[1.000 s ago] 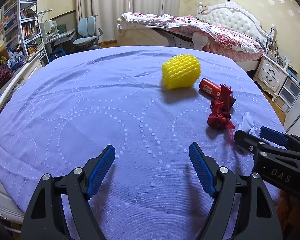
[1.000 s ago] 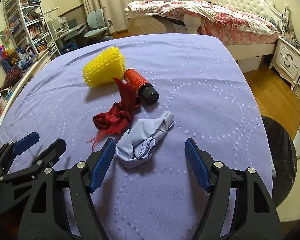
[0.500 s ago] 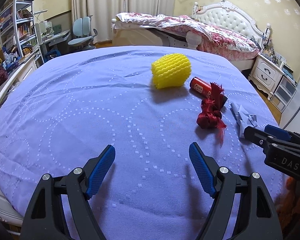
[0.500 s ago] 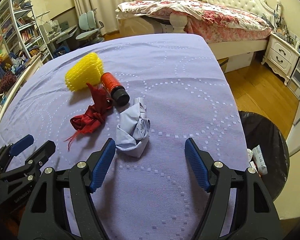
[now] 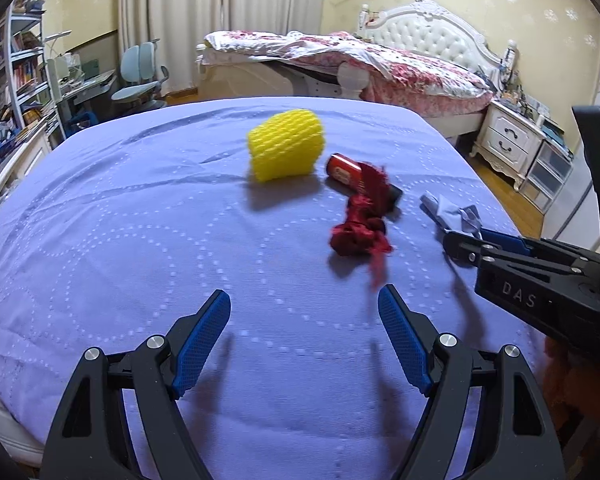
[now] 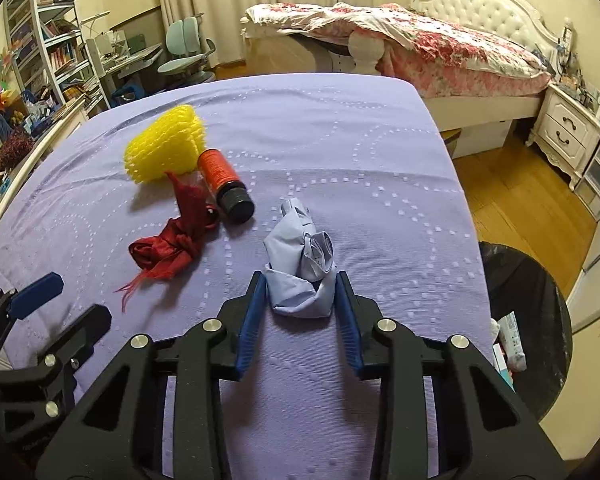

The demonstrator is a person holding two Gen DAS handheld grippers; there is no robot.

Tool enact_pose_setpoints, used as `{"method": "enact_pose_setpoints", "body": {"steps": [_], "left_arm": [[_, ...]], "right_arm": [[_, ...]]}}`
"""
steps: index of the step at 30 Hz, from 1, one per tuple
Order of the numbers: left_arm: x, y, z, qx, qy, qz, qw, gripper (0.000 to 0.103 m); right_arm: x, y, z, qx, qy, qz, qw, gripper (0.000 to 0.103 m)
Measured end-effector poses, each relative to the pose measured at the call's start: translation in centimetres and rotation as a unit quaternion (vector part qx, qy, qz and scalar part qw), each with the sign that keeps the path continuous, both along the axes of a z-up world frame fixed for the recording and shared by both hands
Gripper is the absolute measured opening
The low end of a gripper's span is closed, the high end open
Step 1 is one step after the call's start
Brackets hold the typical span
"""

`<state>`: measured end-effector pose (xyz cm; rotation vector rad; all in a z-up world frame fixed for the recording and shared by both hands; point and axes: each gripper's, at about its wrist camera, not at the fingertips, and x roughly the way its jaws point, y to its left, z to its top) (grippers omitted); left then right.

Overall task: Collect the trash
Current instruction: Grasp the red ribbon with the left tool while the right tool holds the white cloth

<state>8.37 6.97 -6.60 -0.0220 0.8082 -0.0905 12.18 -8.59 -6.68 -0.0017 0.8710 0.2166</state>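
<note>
So the right gripper has its 2 blue pads squeezed in on the near end of the crumpled pale-blue wad, touching it on both sides. The wad sits on the purple tablecloth, and in the right wrist view its long axis runs from 6 o'clock up toward 12, the narrower twisted end pointing away from the gripper.

From the wad, at about 10 o'clock and close by, lies the orange bottle. It's on its side, black cap pointing toward 5 o'clock and the base tucked against the yellow foam net. The dark red ribbon bundle is at 9 o'clock from the wad, 1 strip of it reaching up beside the bottle, frayed threads trailing toward 7 o'clock.

The left gripper hangs over bare cloth with its jaws spread wide and nothing between them. In its view the ribbon is at 1 o'clock and the foam net near 12.

A black-lined trash bin sits off the table edge at 3 o'clock from the right gripper, with some packaging inside.
</note>
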Motion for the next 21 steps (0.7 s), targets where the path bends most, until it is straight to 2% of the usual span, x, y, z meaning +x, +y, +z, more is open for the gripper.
{"method": "enact_pose_setpoints", "body": {"steps": [5, 10, 17, 21], "left_arm": [[1.2, -1.5, 0.0, 0.006, 0.003, -0.015, 0.9999, 0.076], [3.3, -1.7, 0.2, 0.006, 0.006, -0.009, 0.9999, 0.076], [5.7, -1.7, -0.5, -0.009, 0.037, -0.013, 0.9992, 0.076], [5.9, -1.7, -0.8, -0.018, 0.048, -0.022, 0.9985, 0.069]], "right_arm": [[0.2, -0.4, 0.0, 0.004, -0.001, 0.0, 1.0, 0.034], [0.7, -1.4, 0.0, 0.017, 0.001, 0.0, 1.0, 0.034], [0.9, -1.7, -0.1, 0.025, 0.002, 0.001, 1.0, 0.034], [0.9, -1.8, -0.2, 0.026, 0.002, 0.002, 1.0, 0.034]]}}
